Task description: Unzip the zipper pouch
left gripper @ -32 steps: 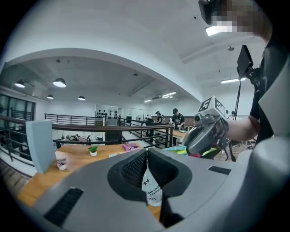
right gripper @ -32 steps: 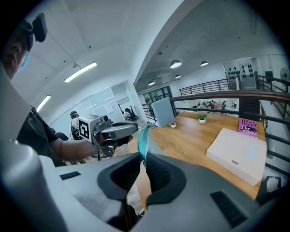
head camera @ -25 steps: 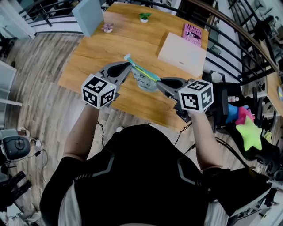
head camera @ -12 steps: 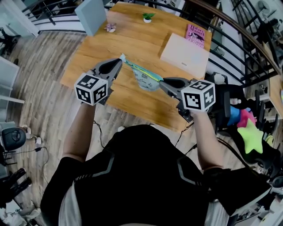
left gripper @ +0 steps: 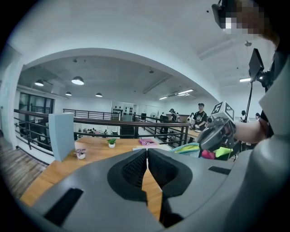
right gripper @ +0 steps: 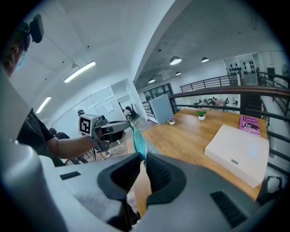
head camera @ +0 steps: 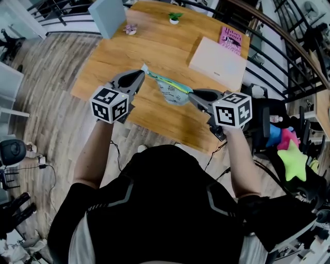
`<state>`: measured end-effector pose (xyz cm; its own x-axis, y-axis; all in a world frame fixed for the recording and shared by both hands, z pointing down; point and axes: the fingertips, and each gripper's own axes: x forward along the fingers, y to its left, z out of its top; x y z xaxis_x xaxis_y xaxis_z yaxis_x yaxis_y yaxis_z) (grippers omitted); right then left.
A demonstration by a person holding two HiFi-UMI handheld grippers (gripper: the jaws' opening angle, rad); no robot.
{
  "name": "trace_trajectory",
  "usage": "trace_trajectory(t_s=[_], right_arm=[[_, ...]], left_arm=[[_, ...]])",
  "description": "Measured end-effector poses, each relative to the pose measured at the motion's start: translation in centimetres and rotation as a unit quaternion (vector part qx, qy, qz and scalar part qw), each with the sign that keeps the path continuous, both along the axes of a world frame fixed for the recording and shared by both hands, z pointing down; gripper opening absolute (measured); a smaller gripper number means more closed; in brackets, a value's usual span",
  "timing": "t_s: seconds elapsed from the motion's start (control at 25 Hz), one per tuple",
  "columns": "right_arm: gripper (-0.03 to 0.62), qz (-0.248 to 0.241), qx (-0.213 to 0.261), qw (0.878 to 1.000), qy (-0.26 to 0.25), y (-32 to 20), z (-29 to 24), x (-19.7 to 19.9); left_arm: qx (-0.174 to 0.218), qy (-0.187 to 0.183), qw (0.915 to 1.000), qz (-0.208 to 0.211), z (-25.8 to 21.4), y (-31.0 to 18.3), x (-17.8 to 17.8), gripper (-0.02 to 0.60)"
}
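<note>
This is an open-plan office on a railed gallery level. A long wooden table (head camera: 154, 56) stands on a plank floor (head camera: 46, 87), with a black metal railing (left gripper: 125, 121) running along the table's far side and round its right end. On the table are a flat white box (head camera: 216, 61), a pink book (head camera: 230, 37) and a small potted plant (head camera: 174, 18). A grey-blue panel (head camera: 107, 15) stands at its far left corner. Beyond the railing, people (left gripper: 200, 115) stand among more desks under round ceiling lamps (left gripper: 78, 80). Glass-walled rooms (right gripper: 97, 106) lie off the table's left side.
</note>
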<state>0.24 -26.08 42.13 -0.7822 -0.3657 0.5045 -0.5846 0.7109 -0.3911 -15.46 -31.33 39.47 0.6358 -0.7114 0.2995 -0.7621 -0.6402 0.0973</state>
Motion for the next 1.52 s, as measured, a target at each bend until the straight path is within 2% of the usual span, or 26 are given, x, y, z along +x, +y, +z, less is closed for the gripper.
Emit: trace_trajectory(t_s=[0.48, 0.64, 0.88, 0.96, 1.16, 1.52], right_arm=[[0.051, 0.025, -0.008, 0.998, 0.053, -5.5, 5.8, 3.9], [0.052, 0.024, -0.002, 0.998, 0.062, -8.3, 7.5, 5.1], [0.052, 0.024, 0.031, 0.998, 0.057, -12.3, 9.1, 6.1], [0.052, 0.023, 0.027, 0.997, 0.064, -12.5, 10.9, 6.2], [0.052, 0.020, 0.006, 0.997, 0.069, -10.9, 15.6, 6.1], [0.052, 0.025, -0.055, 0.993, 0.097, -6.5, 21.8, 7.5]], left_arm=[[-0.048, -0.039, 0.9981, 0.003, 5.4, -3.3, 3.9, 0.032], [-0.050, -0.063, 0.9967, 0.001, 6.9, -6.2, 5.3, 0.032], [-0.039, -0.066, 0.9965, -0.033, 7.9, -8.7, 6.4, 0.032], [-0.047, -0.072, 0.9956, -0.037, 9.5, -8.7, 6.4, 0.032], [-0.102, -0.073, 0.9915, -0.034, 15.0, -7.1, 6.3, 0.032], [-0.169, -0.090, 0.9815, -0.001, 21.9, -2.4, 7.6, 0.032]])
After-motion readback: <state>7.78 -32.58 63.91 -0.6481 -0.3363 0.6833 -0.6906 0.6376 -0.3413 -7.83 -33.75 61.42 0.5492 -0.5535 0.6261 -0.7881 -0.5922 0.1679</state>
